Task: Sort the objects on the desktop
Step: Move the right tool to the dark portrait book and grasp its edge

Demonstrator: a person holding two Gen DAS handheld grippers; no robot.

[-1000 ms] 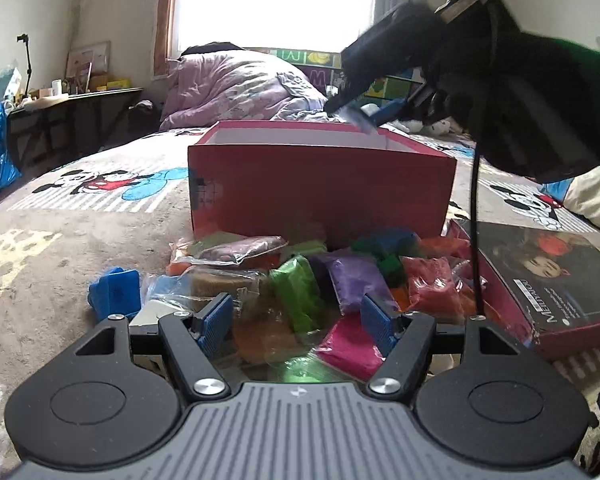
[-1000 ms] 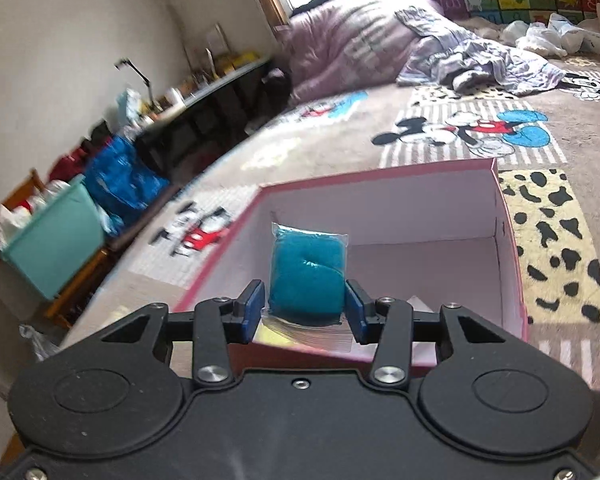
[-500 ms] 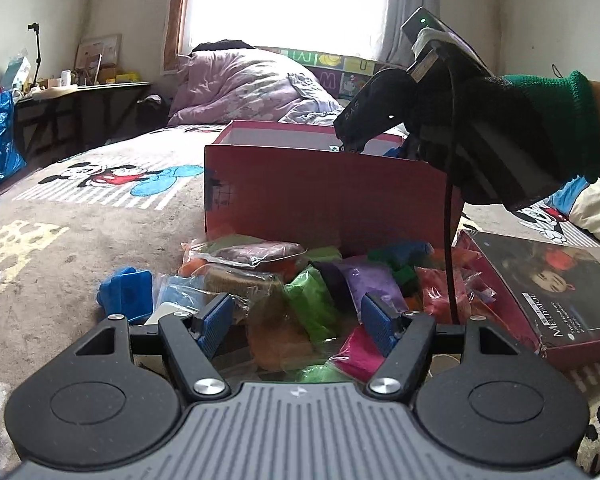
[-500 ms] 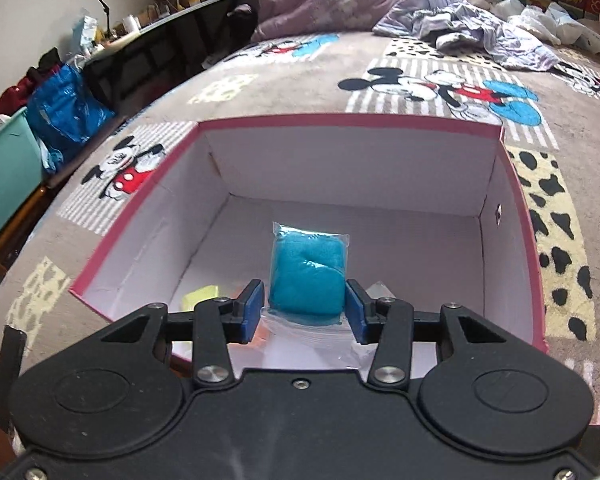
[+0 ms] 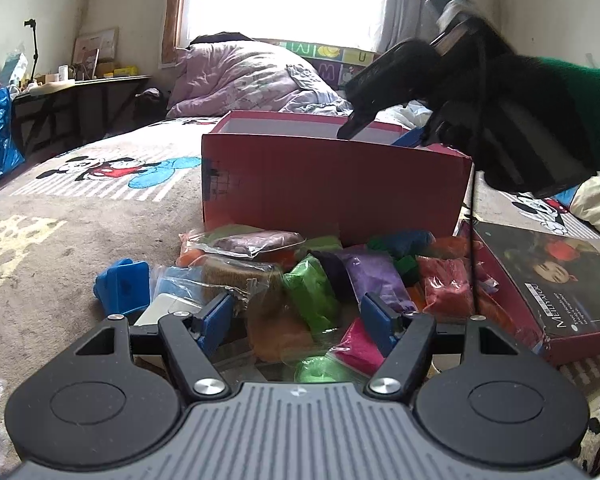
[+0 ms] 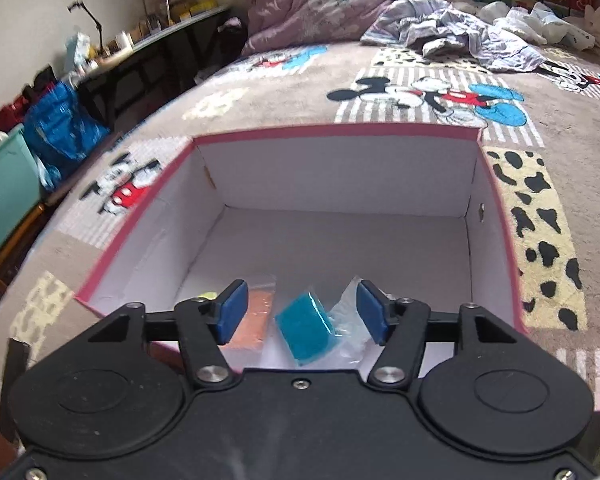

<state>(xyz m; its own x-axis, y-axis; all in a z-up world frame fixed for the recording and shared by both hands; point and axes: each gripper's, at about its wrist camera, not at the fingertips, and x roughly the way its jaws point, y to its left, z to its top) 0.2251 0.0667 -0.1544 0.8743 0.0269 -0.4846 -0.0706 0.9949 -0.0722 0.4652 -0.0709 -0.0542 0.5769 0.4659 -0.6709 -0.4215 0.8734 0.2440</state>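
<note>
The right gripper (image 6: 298,312) hangs over the pink box (image 6: 340,132), jaws spread wide and empty — the teal packet (image 6: 305,330) lies free between and below them, tilted on the white floor of the box, with an orange packet (image 6: 254,320) just under the left jaw. The left gripper (image 5: 298,320) waits low over the pile of bagged clay (image 5: 340,280) heaped on the carpet (image 5: 60,240) against the box's near wall, jaws likewise parted and gripping nothing; a green packet (image 5: 310,292) and an orange-brown one (image 5: 276,332) sit between them. The risk now looks twofold: a lift of the right gripper could snag the teal packet's loose plastic on a jaw and drag it back out, and the left jaws, closing on slippery overlapping bags, might pinch two at once.
</note>
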